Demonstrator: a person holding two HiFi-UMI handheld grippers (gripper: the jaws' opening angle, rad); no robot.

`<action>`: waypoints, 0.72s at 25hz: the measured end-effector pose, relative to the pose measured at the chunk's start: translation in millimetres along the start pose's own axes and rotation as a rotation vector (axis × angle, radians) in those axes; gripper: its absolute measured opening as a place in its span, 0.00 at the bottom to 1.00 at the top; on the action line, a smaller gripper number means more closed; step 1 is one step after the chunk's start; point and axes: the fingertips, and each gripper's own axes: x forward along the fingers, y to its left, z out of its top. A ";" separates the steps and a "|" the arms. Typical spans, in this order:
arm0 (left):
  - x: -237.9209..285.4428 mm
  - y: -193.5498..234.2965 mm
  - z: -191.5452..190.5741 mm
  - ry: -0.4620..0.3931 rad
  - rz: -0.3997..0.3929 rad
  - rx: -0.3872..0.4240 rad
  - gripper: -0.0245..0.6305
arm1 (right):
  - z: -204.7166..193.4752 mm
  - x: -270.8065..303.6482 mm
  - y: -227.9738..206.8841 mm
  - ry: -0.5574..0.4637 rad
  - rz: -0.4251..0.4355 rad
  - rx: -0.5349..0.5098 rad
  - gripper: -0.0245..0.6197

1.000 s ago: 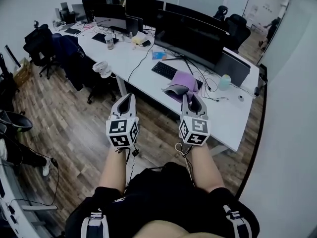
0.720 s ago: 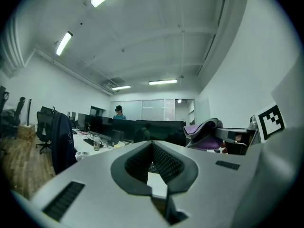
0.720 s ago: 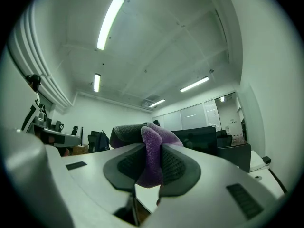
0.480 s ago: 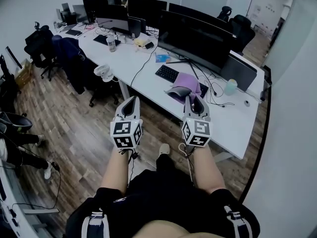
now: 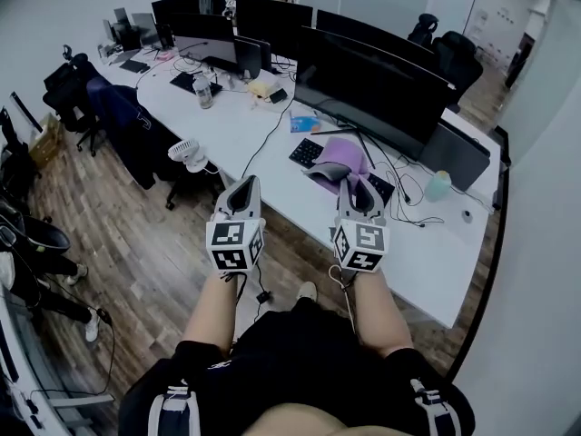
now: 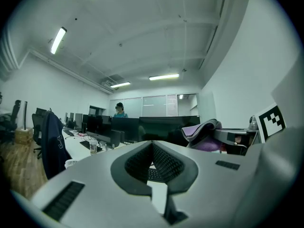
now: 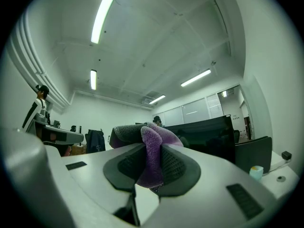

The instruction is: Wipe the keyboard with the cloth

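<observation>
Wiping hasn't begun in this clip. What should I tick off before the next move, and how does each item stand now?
1. Cloth gripped: ok. The right gripper is shut on the purple cloth.
2. Spare gripper free: ok. The left gripper has its jaws together with nothing between them.
3. Keyboard located: ok. The keyboard lies on the desk in front of the monitor.
4. Cloth on keyboard: not ok. The cloth appears to be held in the air, short of the keys.
5. Keyboard surface unobstructed: cannot tell. In the head view the cloth hides part of it.
</observation>
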 end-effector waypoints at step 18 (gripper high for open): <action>244.7 11.7 7.3 0.034 -0.050 -0.002 0.05 | -22.4 208.9 -95.2 0.047 0.006 -0.012 0.18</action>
